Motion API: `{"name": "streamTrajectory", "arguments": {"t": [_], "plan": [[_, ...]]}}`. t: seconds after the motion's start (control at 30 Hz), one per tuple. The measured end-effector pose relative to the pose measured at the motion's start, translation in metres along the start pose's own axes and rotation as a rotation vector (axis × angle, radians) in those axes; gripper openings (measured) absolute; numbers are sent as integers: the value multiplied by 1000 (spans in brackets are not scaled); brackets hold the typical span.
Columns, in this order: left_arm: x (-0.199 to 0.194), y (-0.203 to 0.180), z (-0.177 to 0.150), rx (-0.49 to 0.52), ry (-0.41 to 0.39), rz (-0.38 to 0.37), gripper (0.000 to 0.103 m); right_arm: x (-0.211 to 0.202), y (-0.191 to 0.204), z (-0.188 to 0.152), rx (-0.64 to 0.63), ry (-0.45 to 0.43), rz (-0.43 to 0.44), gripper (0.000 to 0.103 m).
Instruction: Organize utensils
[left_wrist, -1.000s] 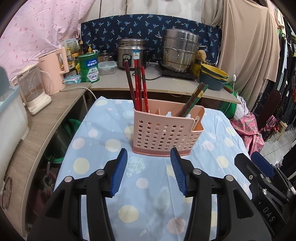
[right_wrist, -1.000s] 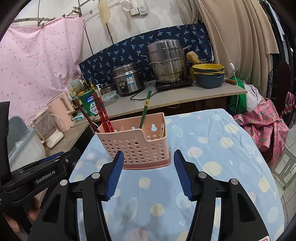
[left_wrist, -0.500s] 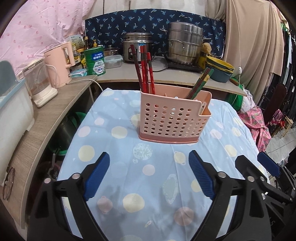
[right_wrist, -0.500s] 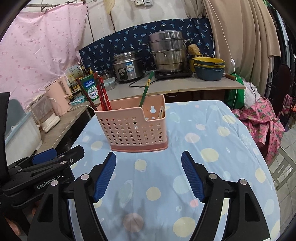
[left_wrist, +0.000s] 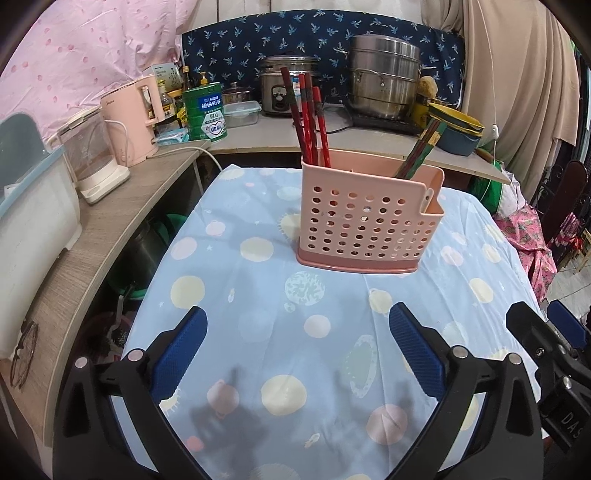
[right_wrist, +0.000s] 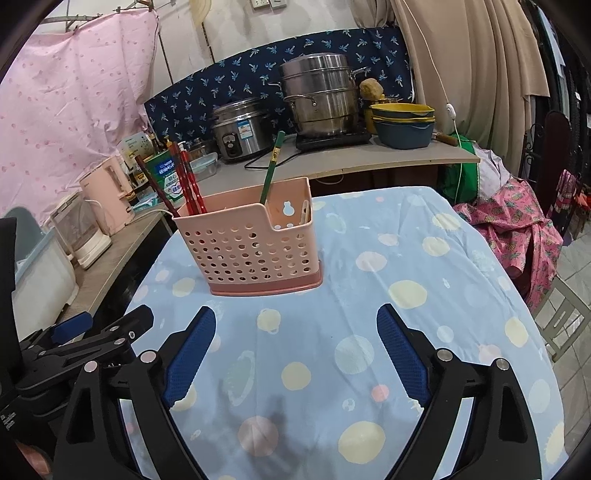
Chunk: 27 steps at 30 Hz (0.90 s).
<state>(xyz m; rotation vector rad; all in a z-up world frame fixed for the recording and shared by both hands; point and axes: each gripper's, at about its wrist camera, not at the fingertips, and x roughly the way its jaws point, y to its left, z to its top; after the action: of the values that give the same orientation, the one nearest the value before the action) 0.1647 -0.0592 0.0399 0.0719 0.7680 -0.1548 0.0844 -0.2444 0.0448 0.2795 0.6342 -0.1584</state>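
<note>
A pink perforated utensil holder (left_wrist: 364, 229) (right_wrist: 251, 247) stands upright on the blue spotted tablecloth (left_wrist: 258, 332). Red chopsticks (left_wrist: 310, 118) (right_wrist: 188, 181) stick up from its left compartment, and green ones (left_wrist: 421, 151) (right_wrist: 271, 170) lean in the right part. My left gripper (left_wrist: 297, 347) hovers over the cloth in front of the holder, its jaws still opening with nothing between them. My right gripper (right_wrist: 295, 345) is beside it to the right, also opening and empty. Each gripper shows at the edge of the other's view.
A wooden counter (left_wrist: 110, 240) runs along the left with a pink kettle (left_wrist: 136, 118) and a white appliance (left_wrist: 33, 221). Behind the table stand a rice cooker (right_wrist: 242, 129), a steel steamer pot (right_wrist: 321, 99) and stacked bowls (right_wrist: 402, 122). Clothes hang at the right.
Both grippers have opened wide and drawn back from the holder, which now looks farther off. The left one has sunk a little toward the cloth.
</note>
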Motion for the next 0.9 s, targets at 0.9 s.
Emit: {"name": "streamTrajectory", "arguments": {"t": [0.9], "plan": [[1,0,-5,1,6,14,95,-6,5,-2,-37,-21,-54,97]]}}
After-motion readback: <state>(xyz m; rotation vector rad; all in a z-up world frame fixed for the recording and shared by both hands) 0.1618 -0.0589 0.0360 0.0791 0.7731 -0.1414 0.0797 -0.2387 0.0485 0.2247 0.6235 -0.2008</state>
